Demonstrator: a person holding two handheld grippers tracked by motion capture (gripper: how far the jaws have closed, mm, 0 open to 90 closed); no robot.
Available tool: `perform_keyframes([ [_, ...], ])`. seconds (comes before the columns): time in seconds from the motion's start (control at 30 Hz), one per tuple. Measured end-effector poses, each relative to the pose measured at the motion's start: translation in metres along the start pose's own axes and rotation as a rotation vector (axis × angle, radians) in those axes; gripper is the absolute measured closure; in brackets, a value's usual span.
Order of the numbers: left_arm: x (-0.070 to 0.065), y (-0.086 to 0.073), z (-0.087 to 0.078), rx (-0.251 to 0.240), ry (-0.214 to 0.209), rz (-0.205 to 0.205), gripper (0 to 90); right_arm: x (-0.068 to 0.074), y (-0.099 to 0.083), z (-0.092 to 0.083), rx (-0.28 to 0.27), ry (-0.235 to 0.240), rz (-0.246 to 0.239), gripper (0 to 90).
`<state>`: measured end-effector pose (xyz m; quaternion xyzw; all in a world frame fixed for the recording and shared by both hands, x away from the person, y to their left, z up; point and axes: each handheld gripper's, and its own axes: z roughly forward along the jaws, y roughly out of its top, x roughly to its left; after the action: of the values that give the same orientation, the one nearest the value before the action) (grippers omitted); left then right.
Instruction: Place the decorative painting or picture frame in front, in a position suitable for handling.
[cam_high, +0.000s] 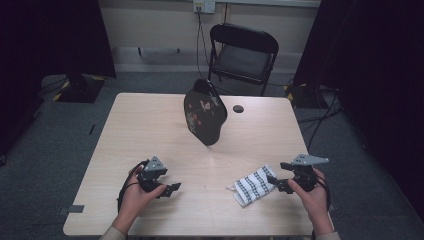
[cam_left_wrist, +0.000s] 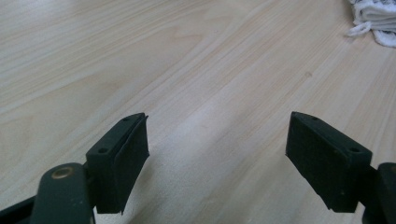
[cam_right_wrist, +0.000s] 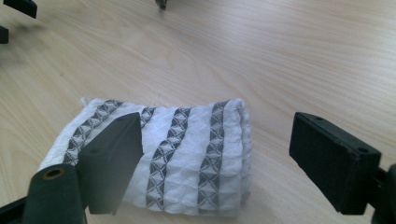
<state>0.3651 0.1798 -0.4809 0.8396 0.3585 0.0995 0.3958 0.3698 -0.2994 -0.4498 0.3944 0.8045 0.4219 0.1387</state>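
Note:
A folded white cloth with dark patterned stripes (cam_high: 252, 185) lies on the wooden table (cam_high: 150, 130) near its front right. My right gripper (cam_high: 276, 182) is open just to the right of it; in the right gripper view the cloth (cam_right_wrist: 177, 154) lies between and just beyond the spread jaws. My left gripper (cam_high: 172, 189) is open at the front left over bare wood, with nothing between its jaws. A corner of the cloth (cam_left_wrist: 376, 21) shows far off in the left gripper view. A black lacquer tray with a flower design (cam_high: 204, 111) stands tilted on edge at the table's middle back.
A black folding chair (cam_high: 242, 52) stands behind the table. A small dark round hole (cam_high: 238, 108) sits in the tabletop beside the tray. Cables (cam_high: 320, 120) run across the grey floor at the right. Dark curtains hang on both sides.

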Motion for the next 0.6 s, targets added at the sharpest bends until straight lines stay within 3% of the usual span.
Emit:
perform_keyframes([
  [0.27,-0.009,0.007,0.000,0.001,-0.039,0.048,21.6,0.004,-0.002,0.007,0.027,0.014,-0.020,18.1],
  [0.6,-0.021,0.013,0.009,0.009,-0.066,0.042,20.9,-0.001,-0.003,-0.001,0.022,-0.012,-0.026,25.3],
])
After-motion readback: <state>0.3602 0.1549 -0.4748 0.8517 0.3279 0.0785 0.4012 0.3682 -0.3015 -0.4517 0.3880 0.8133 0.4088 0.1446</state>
